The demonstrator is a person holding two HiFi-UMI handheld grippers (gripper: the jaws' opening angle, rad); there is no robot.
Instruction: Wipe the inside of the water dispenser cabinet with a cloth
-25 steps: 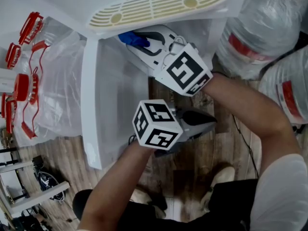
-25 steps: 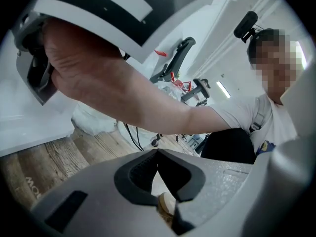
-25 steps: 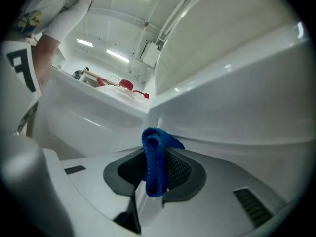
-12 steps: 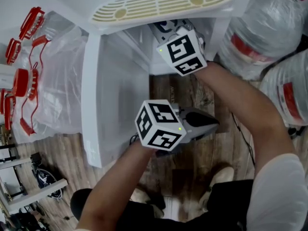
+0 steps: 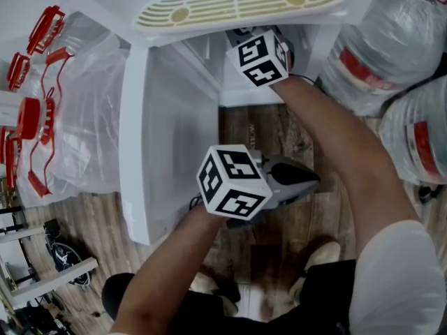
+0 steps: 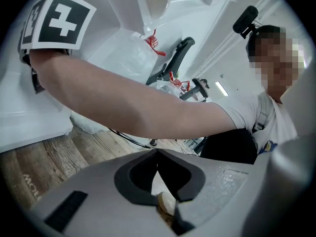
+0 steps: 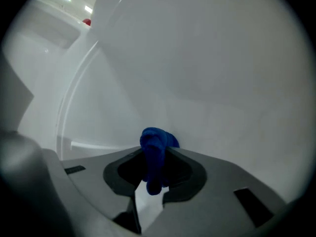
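Right gripper view: right gripper [image 7: 154,157] pinches a blue cloth [image 7: 157,139], its tip apparently near the white cabinet [image 7: 207,68] wall, placed for wiping. Left gripper [image 6: 157,156], jaws together and empty, hangs outside, out of the way.

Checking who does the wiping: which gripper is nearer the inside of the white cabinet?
Right. The right gripper, shut on the blue cloth, is inside the cabinet; the left gripper hangs outside, above the wood floor.
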